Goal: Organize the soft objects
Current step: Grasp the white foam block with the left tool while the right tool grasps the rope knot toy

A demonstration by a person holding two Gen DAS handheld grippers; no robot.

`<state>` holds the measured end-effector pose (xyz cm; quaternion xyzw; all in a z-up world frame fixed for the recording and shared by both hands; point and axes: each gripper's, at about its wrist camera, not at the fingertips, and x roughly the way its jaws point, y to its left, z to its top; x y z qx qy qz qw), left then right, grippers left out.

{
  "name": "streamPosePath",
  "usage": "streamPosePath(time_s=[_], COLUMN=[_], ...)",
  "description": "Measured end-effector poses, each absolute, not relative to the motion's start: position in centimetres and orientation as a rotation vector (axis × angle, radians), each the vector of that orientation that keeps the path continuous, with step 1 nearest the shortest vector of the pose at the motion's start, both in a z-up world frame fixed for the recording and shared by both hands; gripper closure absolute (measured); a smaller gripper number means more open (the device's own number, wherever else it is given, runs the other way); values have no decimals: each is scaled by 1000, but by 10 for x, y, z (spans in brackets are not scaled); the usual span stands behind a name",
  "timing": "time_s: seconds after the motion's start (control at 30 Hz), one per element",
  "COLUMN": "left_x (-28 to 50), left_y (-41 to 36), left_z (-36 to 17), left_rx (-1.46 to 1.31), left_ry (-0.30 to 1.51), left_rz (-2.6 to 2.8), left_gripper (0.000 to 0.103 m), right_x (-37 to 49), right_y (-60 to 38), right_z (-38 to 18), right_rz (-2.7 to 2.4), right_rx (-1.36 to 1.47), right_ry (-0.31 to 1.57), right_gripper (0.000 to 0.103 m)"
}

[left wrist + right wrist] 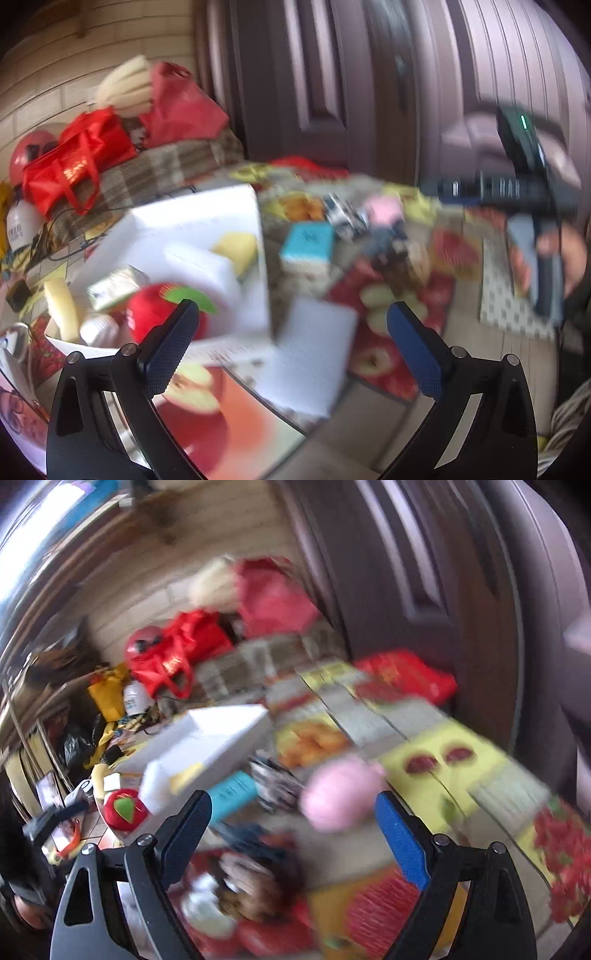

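Cluttered fruit-print table (454,753), both views blurry. Both my grippers, left (291,325) & right (293,814), spread, holding nothing. Risk imo: knocking pink plush (341,794) off b/c blur hides its edges.

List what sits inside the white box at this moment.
The white box holds a red apple plush, a yellow item, a pale block and a small carton. Anything beneath them is covered.

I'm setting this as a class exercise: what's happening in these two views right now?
A person holds two grippers over a cluttered table. The left gripper and right gripper both have their jaws open and hold nothing. A red plush apple already sits in the white box; a pink soft toy lies loose on the table.
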<state>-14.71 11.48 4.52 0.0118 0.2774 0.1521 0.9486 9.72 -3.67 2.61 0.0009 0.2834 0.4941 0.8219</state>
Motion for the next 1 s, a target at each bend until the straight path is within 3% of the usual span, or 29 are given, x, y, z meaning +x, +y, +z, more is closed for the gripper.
streamPosePath(time_s=[0.33, 0.43, 0.73, 0.83, 0.87, 0.9, 1.0], left_x=[-142, -135, -116, -109, -110, -112, -114], left_y=[133, 137, 138, 138, 137, 136, 133], left_z=[23, 16, 7, 2, 3, 5, 6], left_rx=[-146, -171, -162, -154, -146, -142, -127], left_ry=[728, 785, 854, 885, 879, 869, 859], left_rz=[294, 299, 327, 335, 335, 332, 321], left_gripper=[1, 1, 1, 8, 16, 29, 40], right_x=[47, 31, 23, 21, 23, 24, 21], right_y=[-15, -6, 30, 35, 36, 35, 24], right_z=[13, 9, -5, -13, -14, -13, -9], right_rz=[1227, 1286, 1208, 1181, 1184, 1182, 1191], right_rx=[-326, -383, -579, -627, -626, -620, -592], right_ry=[613, 613, 632, 651, 664, 667, 635], right_gripper=[13, 27, 30, 46, 56, 59, 70])
